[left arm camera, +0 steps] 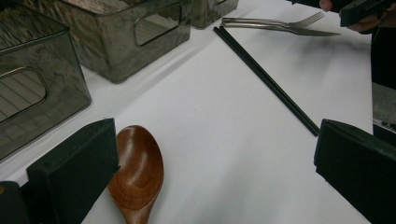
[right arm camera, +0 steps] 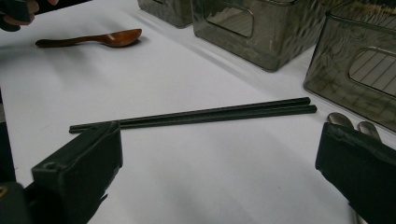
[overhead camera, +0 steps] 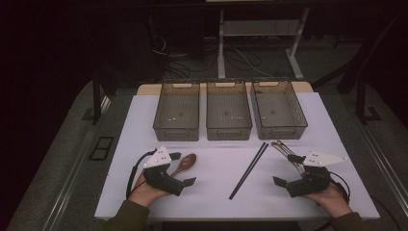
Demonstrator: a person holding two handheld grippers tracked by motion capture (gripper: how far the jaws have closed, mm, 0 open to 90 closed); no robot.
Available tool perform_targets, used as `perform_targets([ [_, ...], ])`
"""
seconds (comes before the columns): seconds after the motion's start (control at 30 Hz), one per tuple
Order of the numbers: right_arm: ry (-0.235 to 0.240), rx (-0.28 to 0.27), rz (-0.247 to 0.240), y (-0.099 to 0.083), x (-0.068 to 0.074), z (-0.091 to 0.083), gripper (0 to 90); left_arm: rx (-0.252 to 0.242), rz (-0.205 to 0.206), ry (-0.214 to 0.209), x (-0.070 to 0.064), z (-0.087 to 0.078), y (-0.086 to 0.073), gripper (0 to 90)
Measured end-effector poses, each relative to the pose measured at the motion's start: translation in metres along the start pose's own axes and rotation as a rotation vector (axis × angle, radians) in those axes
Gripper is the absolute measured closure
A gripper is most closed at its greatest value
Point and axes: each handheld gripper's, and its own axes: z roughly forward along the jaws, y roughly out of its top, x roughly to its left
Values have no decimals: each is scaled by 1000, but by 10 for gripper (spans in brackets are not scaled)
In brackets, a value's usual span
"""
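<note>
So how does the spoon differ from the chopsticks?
The spoon is brown wood with a rounded bowl; the chopsticks are black, thin and straight. The spoon is a single piece, the chopsticks a pair lying side by side. The spoon lies by the left claw, the chopsticks nearer the table's middle. Both lie flat on the white table, outside the bins.

Bare table (overhead camera: 211, 163) between left gripper (overhead camera: 179, 175) and right gripper (overhead camera: 289, 171), crossed by chopsticks (overhead camera: 248, 170). Spoon (overhead camera: 185, 163) beside left jaws; forks (overhead camera: 287, 152) by right; three bins (overhead camera: 229, 111) block beyond.
</note>
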Motion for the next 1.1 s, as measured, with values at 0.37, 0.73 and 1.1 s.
perform_targets([
  [0.37,28,26,3,2,2,1,0,-20,-17,12,-1,0,0,0],
  [0.73,79,59,8,7,7,6,176,-11,-2,10,-5,2,-1,0],
  [1.1,146,118,-39,12,22,22,475,-9,-5,9,-4,2,-2,0],
])
